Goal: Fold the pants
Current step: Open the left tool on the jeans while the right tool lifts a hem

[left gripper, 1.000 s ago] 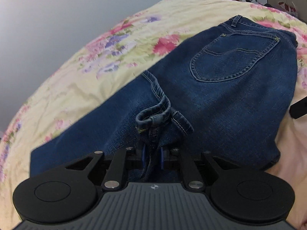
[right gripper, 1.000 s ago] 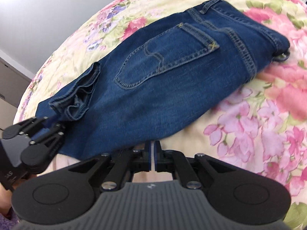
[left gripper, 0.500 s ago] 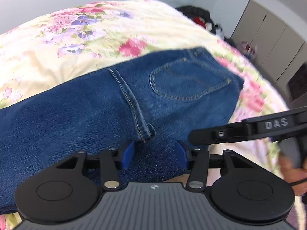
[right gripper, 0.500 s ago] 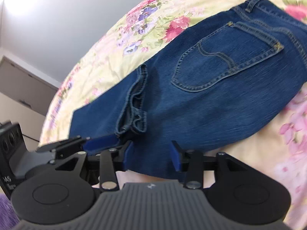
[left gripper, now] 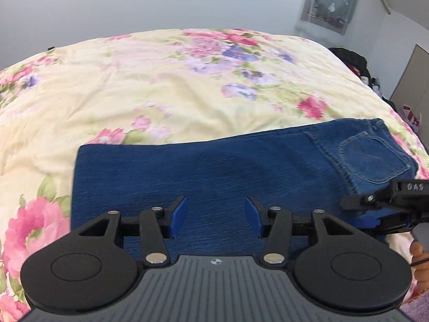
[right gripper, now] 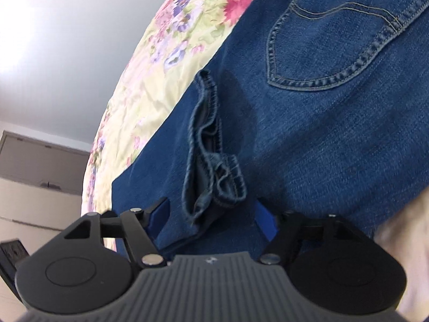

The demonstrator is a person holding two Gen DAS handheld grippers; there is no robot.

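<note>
Seemingly the job is well along. From the left wrist camera, the pants (left gripper: 228,166) lie as one long blue band on the flowered bedspread (left gripper: 161,88), near its close edge, with a straight folded edge at the left end and the back pocket (left gripper: 367,158) at the far right. The left gripper (left gripper: 215,216) hangs above the middle of the band with its blue pads well apart and nothing between them. At the right edge the right gripper (left gripper: 375,212) reaches in low over the cloth just below the pocket, with part of a hand (left gripper: 418,252) behind it.

From the right wrist camera, the view is close on the seat of the pants (right gripper: 335,134). The leg hems (right gripper: 211,161) are laid back over the upper part, just beside the back pocket (right gripper: 335,43), in a loose, rumpled bunch. The right gripper (right gripper: 213,222) has its jaws opening; the bunched hems sit between and just ahead of the pads, which do not press on them.

By my reading, the legs are stacked and doubled back once. What is left is tidying the hems and perhaps one more fold to make a compact bundle.

No box, basket or drawer is in use; some cupboards (right gripper: 34,166) stand shut, apart from the bed.
</note>
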